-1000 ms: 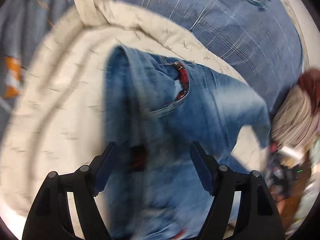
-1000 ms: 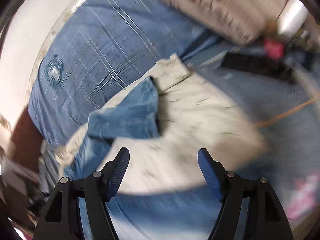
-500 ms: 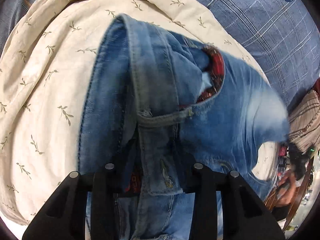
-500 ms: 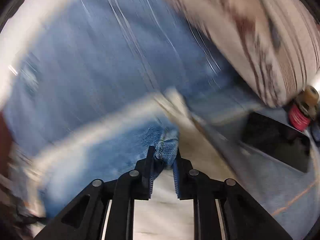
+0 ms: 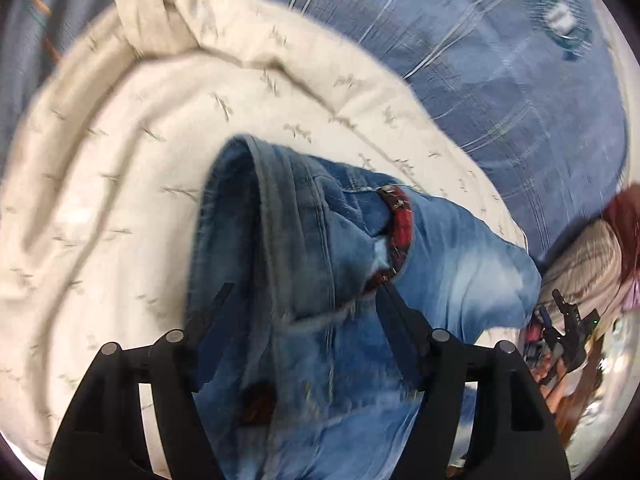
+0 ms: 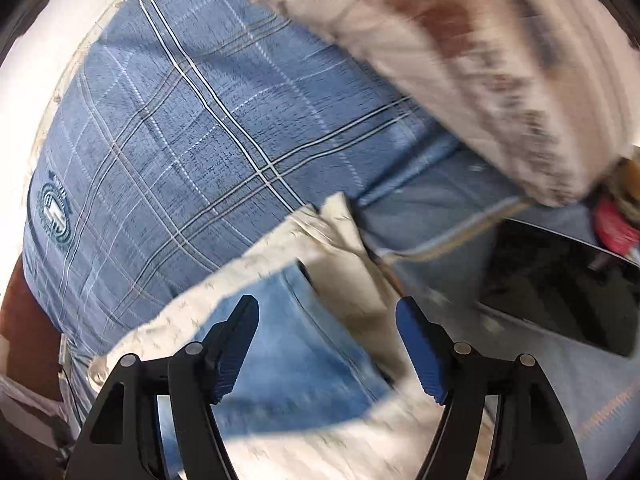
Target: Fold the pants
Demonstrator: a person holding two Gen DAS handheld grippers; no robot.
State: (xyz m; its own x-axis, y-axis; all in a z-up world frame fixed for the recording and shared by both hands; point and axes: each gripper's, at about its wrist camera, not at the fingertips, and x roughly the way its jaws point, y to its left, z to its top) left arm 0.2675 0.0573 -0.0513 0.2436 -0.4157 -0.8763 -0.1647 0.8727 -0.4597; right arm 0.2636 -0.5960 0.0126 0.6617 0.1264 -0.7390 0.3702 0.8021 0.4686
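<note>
Both claws are hanging spread wide right now, neither one pinching anything. The left claw [image 5: 304,320] is hovering low over the jeans [image 5: 440,264], which are lying bunched up on a cream sheet [image 5: 120,184] with a little twig print, red plaid waistband lining [image 5: 401,224] showing. The right claw [image 6: 326,340] is sitting above 1 denim end [image 6: 288,352] on that same sheet. A blue plaid blanket [image 6: 200,120] is spreading behind, and a black tablet [image 6: 560,292] is lying off to the right.
</note>
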